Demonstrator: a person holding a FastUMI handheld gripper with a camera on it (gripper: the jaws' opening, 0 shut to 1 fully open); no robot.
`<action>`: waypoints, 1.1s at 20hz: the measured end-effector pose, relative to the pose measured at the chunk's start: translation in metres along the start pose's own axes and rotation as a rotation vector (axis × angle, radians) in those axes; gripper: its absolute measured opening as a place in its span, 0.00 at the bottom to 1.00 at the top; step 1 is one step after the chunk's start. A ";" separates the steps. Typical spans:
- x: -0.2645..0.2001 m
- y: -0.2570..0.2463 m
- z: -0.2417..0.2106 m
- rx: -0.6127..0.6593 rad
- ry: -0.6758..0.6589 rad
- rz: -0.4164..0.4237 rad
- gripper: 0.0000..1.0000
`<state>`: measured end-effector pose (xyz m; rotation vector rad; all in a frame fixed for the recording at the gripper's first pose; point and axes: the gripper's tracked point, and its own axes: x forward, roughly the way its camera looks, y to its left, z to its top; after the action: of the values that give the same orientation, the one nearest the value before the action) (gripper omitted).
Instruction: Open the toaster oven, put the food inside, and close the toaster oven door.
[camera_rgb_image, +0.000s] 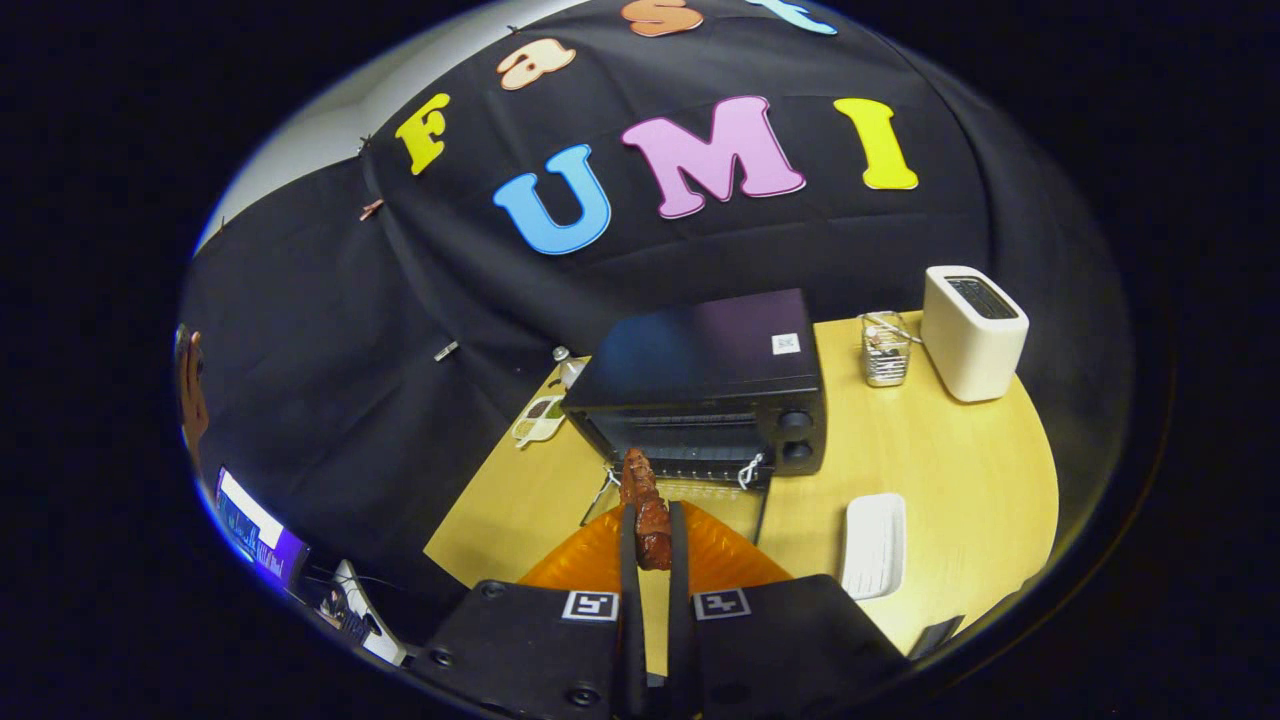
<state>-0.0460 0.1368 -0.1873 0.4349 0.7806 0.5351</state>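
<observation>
A black toaster oven (710, 385) stands in the middle of the yellow table (930, 470), its glass door (690, 497) folded down flat toward me. My gripper (652, 520) is shut on a brown, ridged piece of food (645, 505), which sticks up and forward between the fingers, raised above the table. The food's far tip reaches over the lowered door, just short of the oven's opening. An orange plate (720, 560) lies right under the fingers, between me and the door.
A white rectangular dish (873, 545) lies right of the fingers. A white toaster (972, 332) and a small glass jar (886, 350) stand at the back right. A small tray (538, 418) lies left of the oven. A person's hand (190, 390) shows far left.
</observation>
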 end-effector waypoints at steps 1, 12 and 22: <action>0.007 0.010 -0.002 -0.003 0.000 0.007 0.13; 0.155 0.018 -0.025 0.239 -0.038 -0.053 0.13; 0.243 -0.022 -0.015 0.495 -0.092 -0.135 0.12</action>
<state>0.0925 0.2677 -0.3399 0.8509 0.8450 0.1884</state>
